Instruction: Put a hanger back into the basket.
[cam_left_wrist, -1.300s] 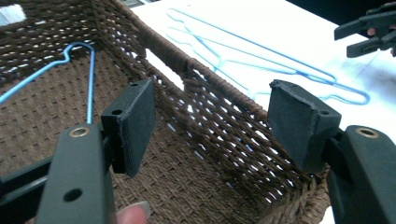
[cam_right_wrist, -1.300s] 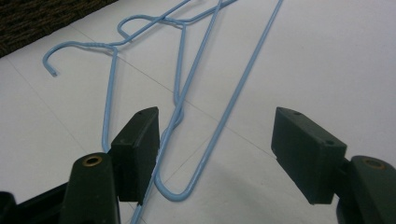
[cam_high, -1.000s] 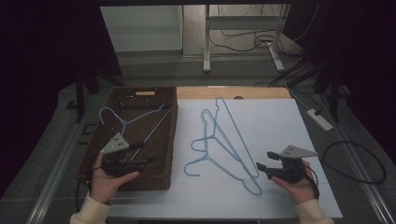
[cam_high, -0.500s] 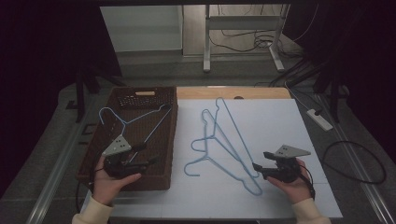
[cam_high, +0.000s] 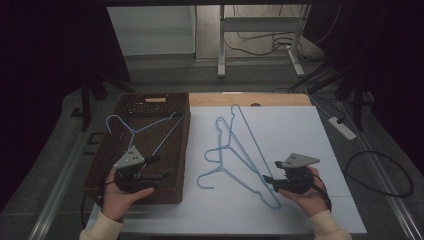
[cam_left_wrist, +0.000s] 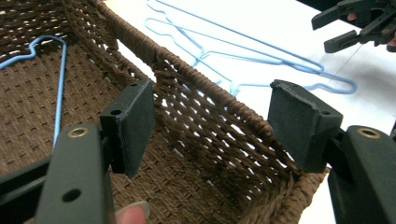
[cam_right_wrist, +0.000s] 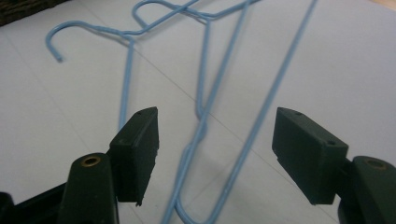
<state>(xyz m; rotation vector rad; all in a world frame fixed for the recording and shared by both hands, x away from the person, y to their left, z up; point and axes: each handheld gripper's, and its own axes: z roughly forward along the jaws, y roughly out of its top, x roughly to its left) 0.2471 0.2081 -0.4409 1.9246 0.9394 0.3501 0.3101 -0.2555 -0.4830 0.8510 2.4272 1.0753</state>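
High view: white-topped bench (cam_high: 300, 130); dark brown woven rectangular basket (cam_high: 107, 165) at left holding one light-blue wire hanger (cam_high: 150, 131); two more light-blue wire hangers (cam_high: 240, 150) overlapping at centre.

Left gripper view: left gripper (cam_left_wrist: 210, 126), fingers apart and empty, above the basket's near right corner.

Right gripper view: right gripper (cam_right_wrist: 215, 144), fingers apart, straddling the near ends of the two loose hangers; judged step, pick-up for transfer to basket, next needing a lower and close on one wire.

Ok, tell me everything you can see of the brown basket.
The basket is a dark brown, rectangular, open-topped bin of woven wicker-like strands, with a handle slot in its far wall. It sits upright at the table's left, beside the white sheet. One light blue wire hanger lies inside it. The left gripper, jaws open, hovers over its near end.
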